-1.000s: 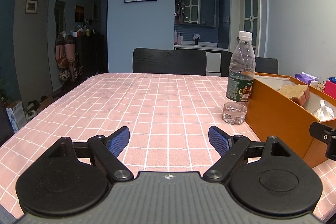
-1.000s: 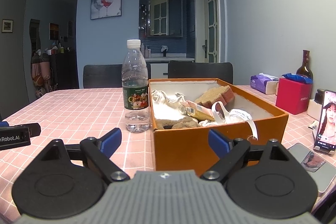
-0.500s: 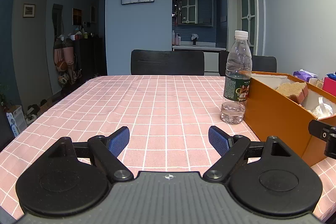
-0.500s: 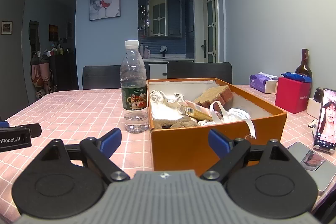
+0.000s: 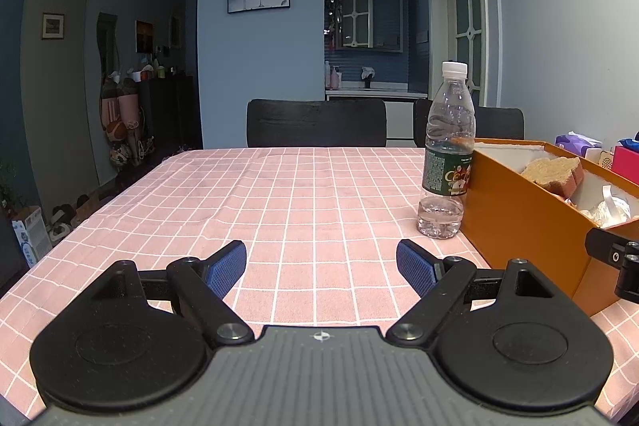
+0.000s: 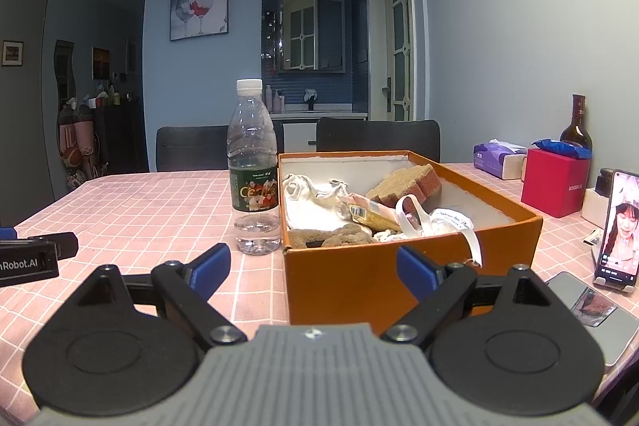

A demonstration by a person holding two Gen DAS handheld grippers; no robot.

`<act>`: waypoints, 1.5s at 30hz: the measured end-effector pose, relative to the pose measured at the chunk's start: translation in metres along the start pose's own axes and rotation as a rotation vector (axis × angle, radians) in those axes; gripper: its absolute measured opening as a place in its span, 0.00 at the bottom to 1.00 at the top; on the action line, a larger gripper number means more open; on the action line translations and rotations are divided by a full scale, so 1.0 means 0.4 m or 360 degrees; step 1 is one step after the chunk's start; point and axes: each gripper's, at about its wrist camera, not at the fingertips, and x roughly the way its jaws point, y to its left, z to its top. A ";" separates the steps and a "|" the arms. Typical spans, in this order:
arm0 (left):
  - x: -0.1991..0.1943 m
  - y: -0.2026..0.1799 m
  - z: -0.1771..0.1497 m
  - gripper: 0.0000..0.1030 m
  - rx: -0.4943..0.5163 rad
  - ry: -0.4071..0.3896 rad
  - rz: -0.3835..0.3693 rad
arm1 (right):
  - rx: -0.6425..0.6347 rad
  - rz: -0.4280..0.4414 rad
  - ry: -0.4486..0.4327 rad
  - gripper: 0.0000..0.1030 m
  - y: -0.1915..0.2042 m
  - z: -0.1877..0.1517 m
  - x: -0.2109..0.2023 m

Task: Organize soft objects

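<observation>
The fingers (image 5: pixel 225 268) of the left gripper (image 5: pixel 321 266) are standing wide apart with nothing between them, hovering over bare pink checked tablecloth (image 5: pixel 279 194); the right gripper (image 6: pixel 311 266) is likewise spread wide and carrying nothing, its pads sitting in front of the near wall of the orange box (image 6: pixel 359 278) without touching it. The soft objects are lying inside that box: a white cloth (image 6: pixel 311 194) is bunching at the left side, a brown fuzzy piece (image 6: pixel 331 236) is resting against the near wall, a tan-and-red sponge (image 6: pixel 407 182) is leaning toward the far side, a small labelled packet (image 6: pixel 367 212) is lying across the middle, and white ribbon loops (image 6: pixel 415 214) are trailing over the near rim. A water bottle (image 6: pixel 253 166) is standing upright just beside the box's left wall. A red box (image 6: pixel 555 182), a tissue pack (image 6: pixel 499 154), a dark glass bottle (image 6: pixel 577 122) and a propped phone (image 6: pixel 619 226) are sitting well to the right and are judged not to be part of the work. In this inspector's judgement, either the sorting is not yet starting or the items are already gathered; the contents are looking jumbled rather than arranged, and no soft item is showing on the cloth outside the box. Neither gripper is engaging anything at present.
</observation>
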 end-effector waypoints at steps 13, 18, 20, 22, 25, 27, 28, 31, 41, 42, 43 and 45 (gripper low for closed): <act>-0.002 0.006 0.001 0.97 -0.0001 0.0004 0.0005 | 0.0003 0.0024 0.0007 0.86 0.004 0.004 -0.003; 0.002 0.006 -0.001 0.97 -0.0013 0.0018 0.0002 | -0.0009 0.0028 0.0026 0.86 0.008 0.001 0.004; 0.003 0.007 -0.001 0.97 -0.0012 0.0021 0.0002 | -0.0016 0.0031 0.0033 0.86 0.010 0.000 0.008; 0.003 0.008 -0.001 0.97 -0.0013 0.0020 0.0006 | -0.0015 0.0034 0.0036 0.86 0.010 -0.001 0.011; 0.005 0.008 -0.003 0.97 -0.0009 0.0020 0.0010 | -0.0011 0.0036 0.0041 0.86 0.011 -0.003 0.015; 0.007 0.008 -0.002 0.97 -0.0005 0.0024 0.0006 | -0.0009 0.0033 0.0045 0.86 0.010 -0.004 0.019; 0.008 0.007 -0.002 0.97 -0.0005 0.0025 0.0004 | -0.0007 0.0031 0.0048 0.86 0.010 -0.005 0.020; 0.008 0.004 -0.002 0.97 0.0000 0.0028 -0.0005 | 0.0000 0.0027 0.0058 0.86 0.008 -0.008 0.023; 0.015 -0.004 -0.005 0.97 0.0019 0.0030 -0.0013 | 0.0018 0.0025 0.0077 0.87 0.007 -0.010 0.029; 0.016 -0.004 -0.005 0.97 0.0023 0.0029 -0.0013 | 0.0018 0.0025 0.0077 0.87 0.007 -0.010 0.028; 0.016 -0.005 -0.005 0.97 0.0023 0.0030 -0.0010 | 0.0017 0.0025 0.0077 0.87 0.007 -0.010 0.028; 0.019 -0.003 -0.004 0.97 0.0020 0.0031 -0.0014 | 0.0015 0.0024 0.0076 0.87 0.008 -0.010 0.028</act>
